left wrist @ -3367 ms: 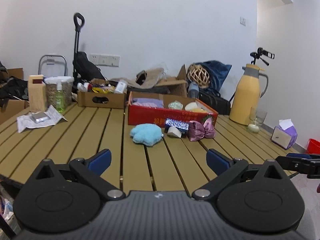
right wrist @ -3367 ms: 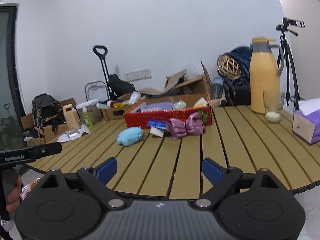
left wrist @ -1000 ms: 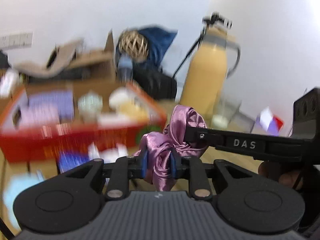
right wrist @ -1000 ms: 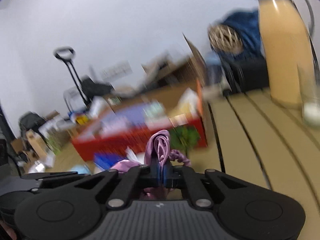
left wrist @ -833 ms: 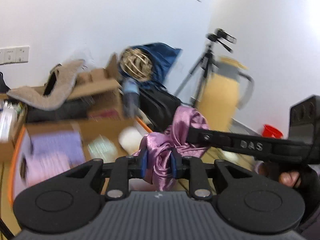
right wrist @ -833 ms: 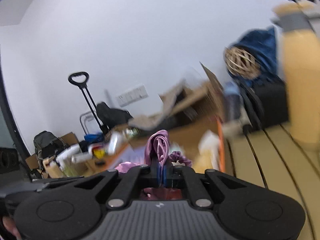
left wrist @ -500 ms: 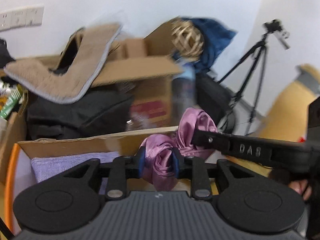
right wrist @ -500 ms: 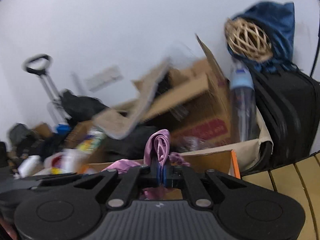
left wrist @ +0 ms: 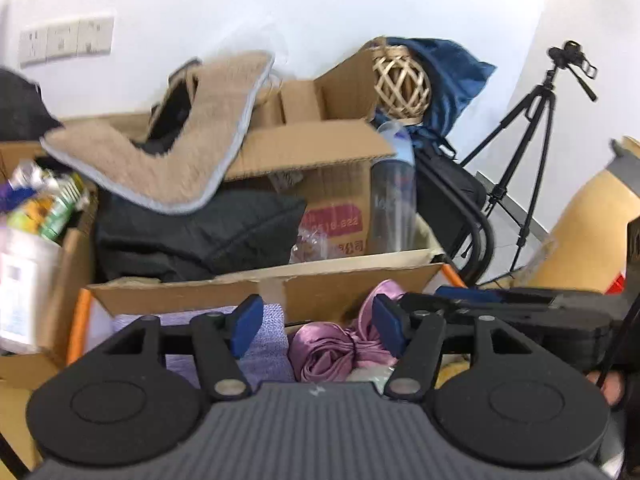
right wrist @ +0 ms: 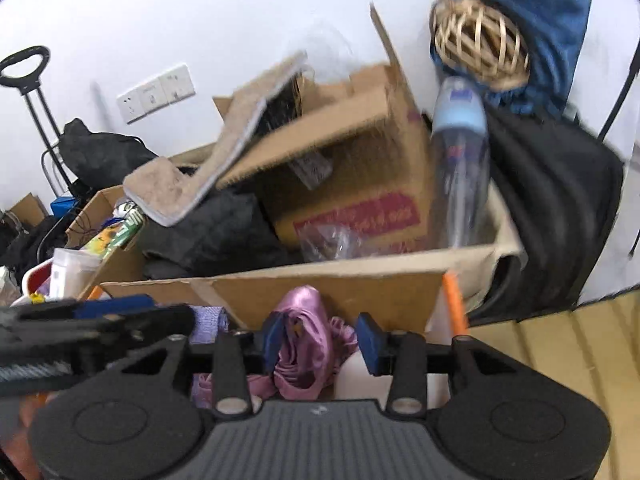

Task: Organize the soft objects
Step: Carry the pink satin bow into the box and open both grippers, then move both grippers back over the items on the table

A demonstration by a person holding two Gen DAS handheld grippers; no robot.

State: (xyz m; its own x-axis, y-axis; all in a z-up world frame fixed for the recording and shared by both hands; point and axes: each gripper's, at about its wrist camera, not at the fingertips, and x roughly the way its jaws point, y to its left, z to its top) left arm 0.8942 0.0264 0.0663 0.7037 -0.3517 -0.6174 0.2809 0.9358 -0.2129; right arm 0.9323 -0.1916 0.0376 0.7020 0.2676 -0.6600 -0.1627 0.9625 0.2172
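Left gripper (left wrist: 316, 326): jaws spread wide, blue pads well apart, nothing between them – it hangs over the box, just above the bow
Right gripper (right wrist: 322, 342): jaws parted too; the bow sits in the gap, its satin against the left pad, clear of the right one – no squeeze on it that shows
Bow (left wrist: 334, 346): pink satin, crumpled, lying inside the box near the back wall; in the right wrist view one loop (right wrist: 304, 320) stands up between the pads
Box (left wrist: 344, 286): shallow cardboard tray with an orange rim, brown inner wall at the back
Cloth (left wrist: 266, 340): lilac knit, in the box just left of the bow
Behind the box: a larger carton (left wrist: 316, 176) with open flaps, a tan fleece piece (left wrist: 168, 160) draped over it, a dark bag (left wrist: 200, 236) below
Bottle (right wrist: 460, 168): clear with a blue top, upright beside the carton
Wicker ball (left wrist: 402, 84): against blue fabric, top right
Tripod (left wrist: 528, 128): on the floor, far right
Table (right wrist: 568, 344): wooden slats, right of the box
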